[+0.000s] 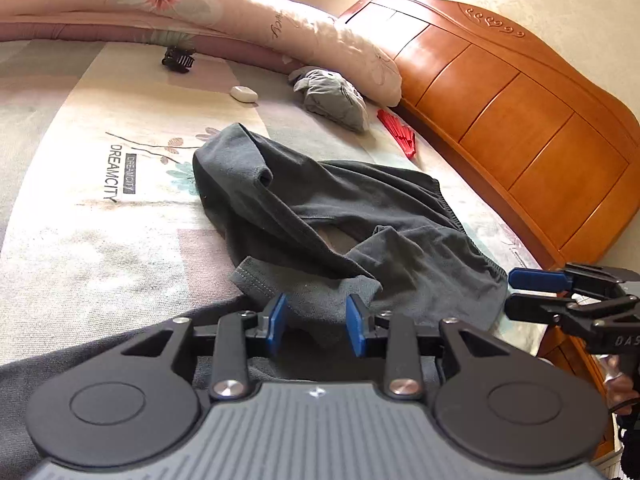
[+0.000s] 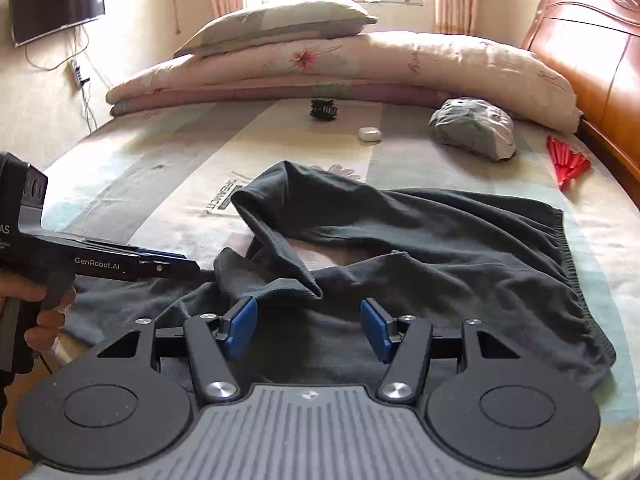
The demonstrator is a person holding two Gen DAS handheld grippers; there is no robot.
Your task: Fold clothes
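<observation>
The shirt (image 2: 440, 240) was dark, matt knit cloth, softly creased. The sheet (image 1: 100, 220) was thin printed cloth, smooth. The headboard (image 1: 500, 92) was glossy varnished wood. Each tool, left (image 1: 316, 324) and right (image 2: 308, 330), was matt black plastic with blue pads (image 2: 240, 332) and bright metal screws. The fan (image 2: 566, 166) looked like red plastic.

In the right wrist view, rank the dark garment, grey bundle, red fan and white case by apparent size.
1. dark garment
2. grey bundle
3. red fan
4. white case
The garment lies nearest the camera, which exaggerates it.
</observation>
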